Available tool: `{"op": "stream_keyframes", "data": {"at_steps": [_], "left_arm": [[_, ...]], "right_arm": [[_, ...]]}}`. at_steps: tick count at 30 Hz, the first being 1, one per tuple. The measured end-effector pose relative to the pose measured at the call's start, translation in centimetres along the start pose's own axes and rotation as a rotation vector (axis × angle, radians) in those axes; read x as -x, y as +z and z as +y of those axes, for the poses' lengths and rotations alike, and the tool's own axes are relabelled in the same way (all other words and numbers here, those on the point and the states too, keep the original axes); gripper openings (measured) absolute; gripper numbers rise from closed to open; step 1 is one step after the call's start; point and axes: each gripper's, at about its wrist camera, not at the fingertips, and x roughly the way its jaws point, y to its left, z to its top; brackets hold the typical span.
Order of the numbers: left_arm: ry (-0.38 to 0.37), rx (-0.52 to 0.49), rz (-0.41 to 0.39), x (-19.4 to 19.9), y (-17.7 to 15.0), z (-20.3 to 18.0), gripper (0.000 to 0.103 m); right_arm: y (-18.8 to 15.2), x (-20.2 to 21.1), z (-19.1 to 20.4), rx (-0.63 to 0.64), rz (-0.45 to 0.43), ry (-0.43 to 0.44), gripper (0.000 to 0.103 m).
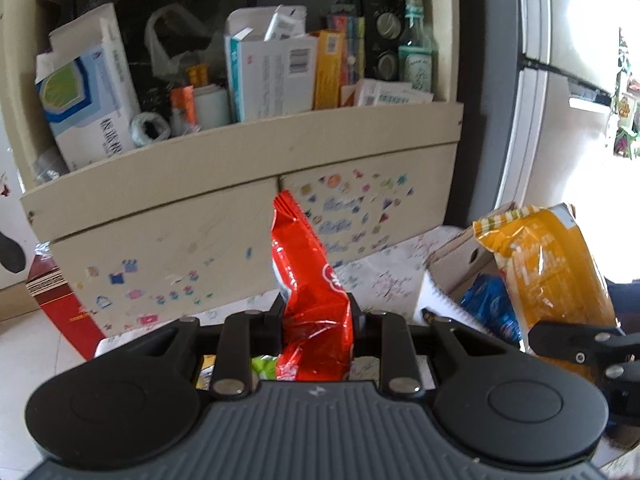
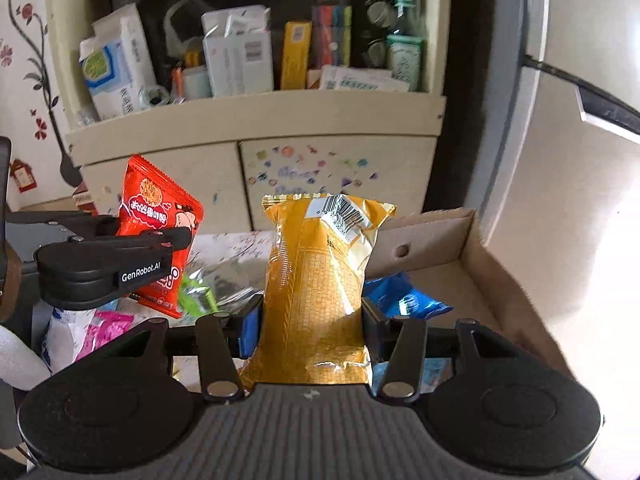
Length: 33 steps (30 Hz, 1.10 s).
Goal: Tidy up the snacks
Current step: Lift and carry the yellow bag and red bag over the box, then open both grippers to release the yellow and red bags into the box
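We hold red packet (image 1: 310, 300) aloft in left gripper (image 1: 316, 322), yellow packet (image 2: 320, 296) in right gripper (image 2: 312, 330) near cardboard box (image 2: 480, 248); fingers pinch slick crinkled foil. Risk: packets slip, or grippers collide.

- Cream cabinet (image 1: 248, 160) stood ahead, its open shelf crammed with boxes (image 1: 272, 76) and a bottle (image 1: 416, 52).
- Stickers (image 2: 308, 168) covered its doors.
- Flower decals (image 2: 24, 36) marked the left wall.
- Strong daylight came from the right.
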Motion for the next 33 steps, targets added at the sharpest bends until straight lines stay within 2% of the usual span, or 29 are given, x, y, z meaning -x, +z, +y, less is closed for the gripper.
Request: {"op": "stream_keyframes", "data": {"at_steps": [12, 20, 27, 33], "left_arm": [[-0.152, -0.003, -0.022, -0.2, 1.3, -5.0, 0.025], [-0.265, -0.030, -0.031, -0.8, 1.8, -9.2, 0.025], [-0.387, -0.035, 0.028, -2.1, 0.6, -12.8, 0.025], [-0.447, -0.047, 0.059, -3.2, -0.8, -14.9, 0.027]], "right_arm": [[0.9, 2.5, -6.2, -0.165, -0.060, -0.084, 0.057], [0.4, 3.3, -9.5, -0.295, -0.051, -0.111, 0.057], [-0.5, 3.0, -11.4, -0.388, -0.011, -0.143, 0.057], [-0.8, 2.9, -12.2, -0.438, 0.000, -0.183, 0.056]]}}
